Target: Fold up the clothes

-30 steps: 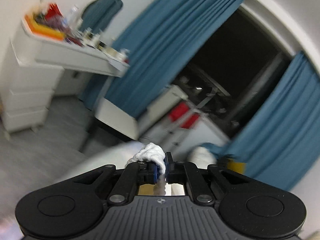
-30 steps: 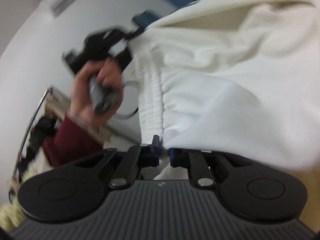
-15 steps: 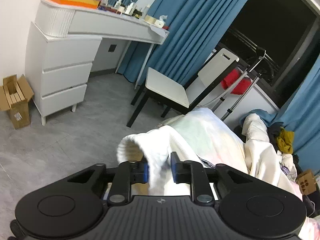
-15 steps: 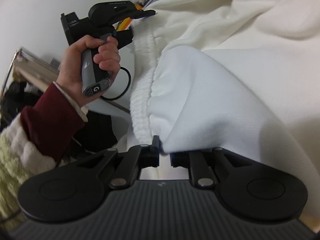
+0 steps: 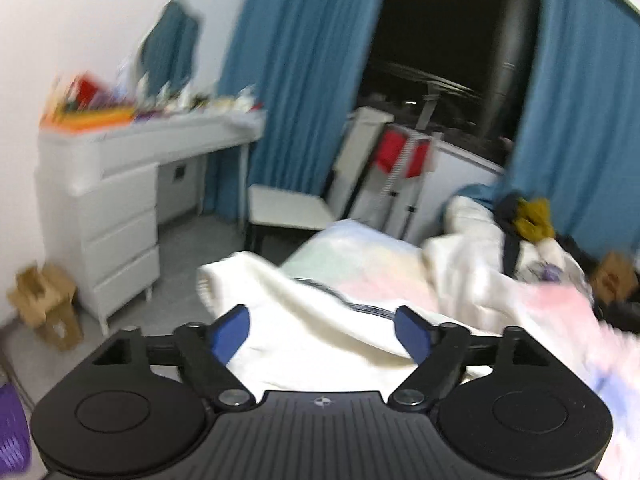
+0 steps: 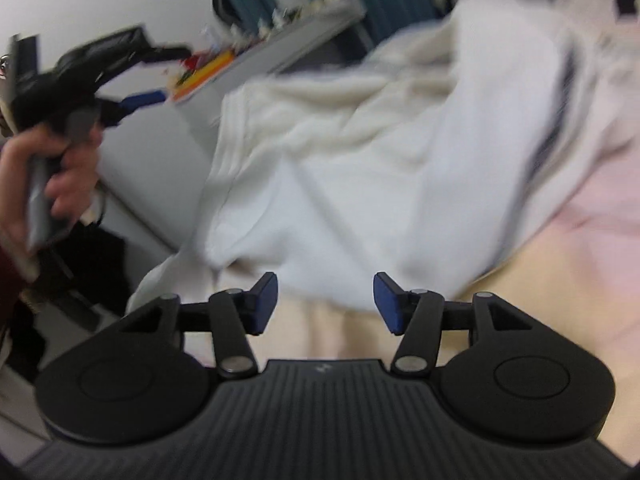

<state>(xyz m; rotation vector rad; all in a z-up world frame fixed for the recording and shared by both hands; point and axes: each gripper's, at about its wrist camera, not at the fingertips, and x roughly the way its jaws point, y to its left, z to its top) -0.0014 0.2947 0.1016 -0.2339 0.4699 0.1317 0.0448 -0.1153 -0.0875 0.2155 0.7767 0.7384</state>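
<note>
a: item one, left gripper (image 5: 322, 330). state?
b: jaws spread wide, blue pads (image 5: 230, 330) apart, nothing between them.

a: item two, right gripper (image 6: 325, 302).
b: likewise spread, blue pads (image 6: 386, 306) parted, holding nothing.

a: item three, the garment.
b: white garment (image 6: 360, 184), soft knit, ribbed hem along one edge, a thin dark stripe near the far side; crumpled, blurred. in the left wrist view it shows cream-white (image 5: 316, 336).

a: position against the grippers?
b: lies on the bed (image 6: 560, 280), just ahead of both sets of fingers; in the left wrist view it runs between and beyond the open pads, in the right wrist view its near edge sits just past the fingertips. touching or not, cannot tell.

a: surroundings?
b: person's hand (image 6: 44, 184) gripping the left tool's handle, dark red sleeve below it. farther out: pile of clothes (image 5: 520, 240), white chair (image 5: 288, 208), white drawer desk (image 5: 120, 208) with cluttered top, cardboard box (image 5: 46, 304) on the floor, blue curtains (image 5: 296, 80) framing a dark window (image 5: 444, 40).
</note>
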